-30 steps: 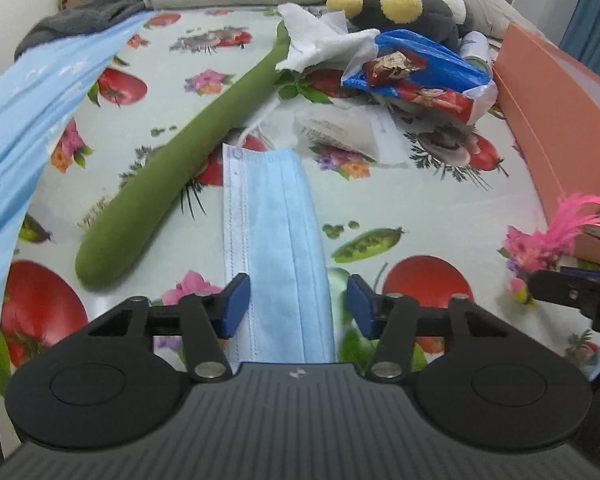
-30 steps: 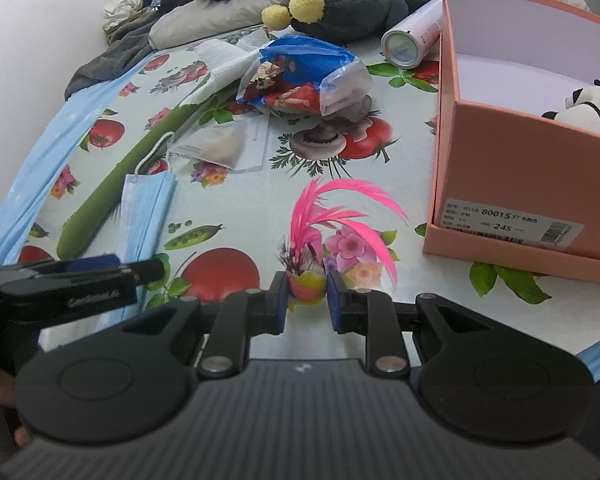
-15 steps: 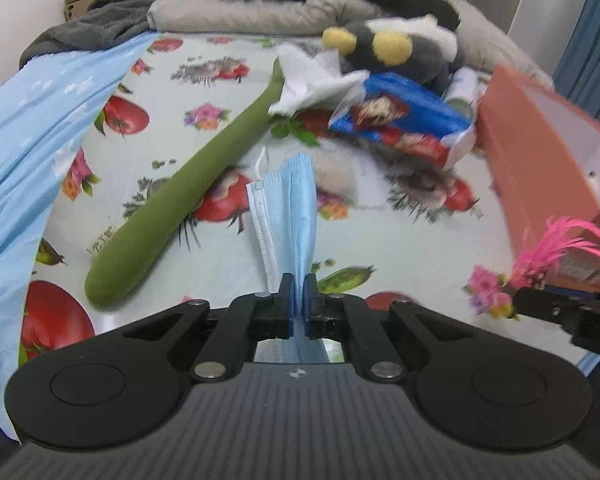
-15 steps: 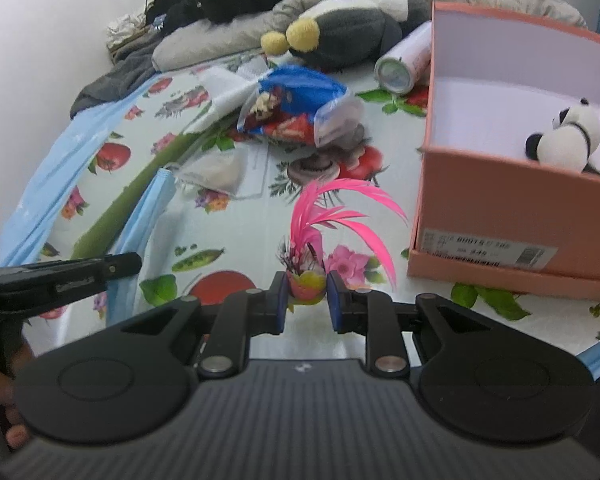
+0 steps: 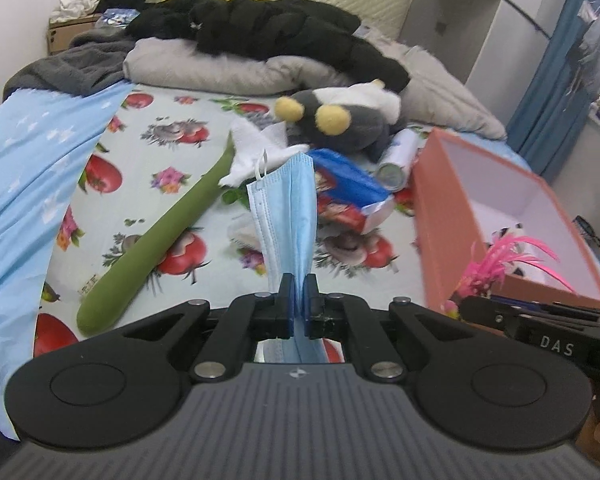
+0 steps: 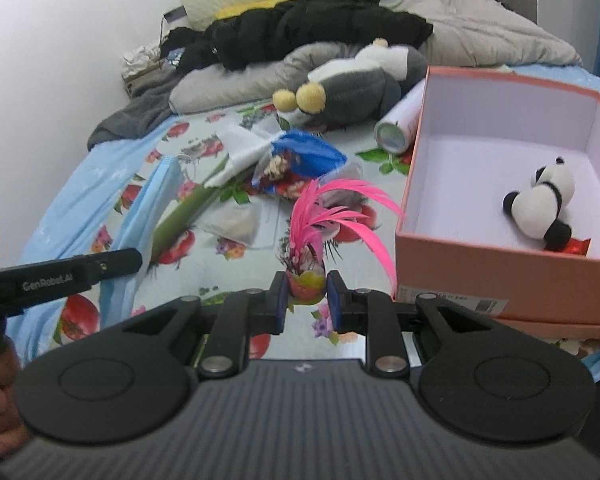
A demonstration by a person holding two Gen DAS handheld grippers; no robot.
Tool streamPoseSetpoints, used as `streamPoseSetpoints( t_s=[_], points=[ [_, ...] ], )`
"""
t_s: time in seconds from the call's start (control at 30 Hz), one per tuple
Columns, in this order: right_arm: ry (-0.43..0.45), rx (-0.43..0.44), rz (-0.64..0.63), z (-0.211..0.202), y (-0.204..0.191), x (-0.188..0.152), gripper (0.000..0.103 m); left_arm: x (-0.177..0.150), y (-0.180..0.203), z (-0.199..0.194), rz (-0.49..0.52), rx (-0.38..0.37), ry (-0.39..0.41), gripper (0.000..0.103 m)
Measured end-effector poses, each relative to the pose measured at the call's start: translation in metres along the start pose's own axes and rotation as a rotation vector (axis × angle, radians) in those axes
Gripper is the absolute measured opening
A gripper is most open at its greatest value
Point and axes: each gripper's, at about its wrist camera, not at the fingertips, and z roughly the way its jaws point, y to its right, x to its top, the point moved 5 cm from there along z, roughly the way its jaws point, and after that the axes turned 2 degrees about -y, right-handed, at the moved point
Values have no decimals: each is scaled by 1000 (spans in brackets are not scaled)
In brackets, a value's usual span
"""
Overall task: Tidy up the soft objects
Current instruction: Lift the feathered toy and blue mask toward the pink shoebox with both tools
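My left gripper [image 5: 298,294] is shut on a blue face mask [image 5: 288,216] and holds it up off the bed, folded lengthwise. My right gripper [image 6: 306,294] is shut on a pink feather toy [image 6: 332,208] by its round base, above the bed and just left of the open pink box [image 6: 500,268]. A small panda plush [image 6: 540,204] lies inside the box. The mask also shows at the left of the right wrist view [image 6: 140,216]. The feather toy shows at the right of the left wrist view [image 5: 500,264].
On the fruit-print sheet [image 5: 160,160] lie a long green plush [image 5: 156,240], a white cloth [image 5: 256,148], a blue snack bag [image 5: 344,196], a grey penguin plush [image 5: 340,120] and a white tube [image 5: 396,160]. Dark clothes and grey pillows lie behind.
My left gripper closed on the mask and lifted it off the bed. My right gripper rose with the feather toy, closer to the box.
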Motion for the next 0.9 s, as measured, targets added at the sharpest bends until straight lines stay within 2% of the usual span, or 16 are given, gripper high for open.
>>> streamPoseSetpoints(
  t_s=[0.3, 0.6, 0.9],
  points=[
    [52, 16, -23, -32, -3, 17, 24, 17, 24, -29, 22, -72, 25, 5],
    [98, 17, 0, -59, 12, 25, 24, 30, 62, -47, 59, -142, 53, 5],
    [135, -58, 52, -88, 45, 28, 24, 42, 116, -48, 118, -266, 59, 5]
  ],
)
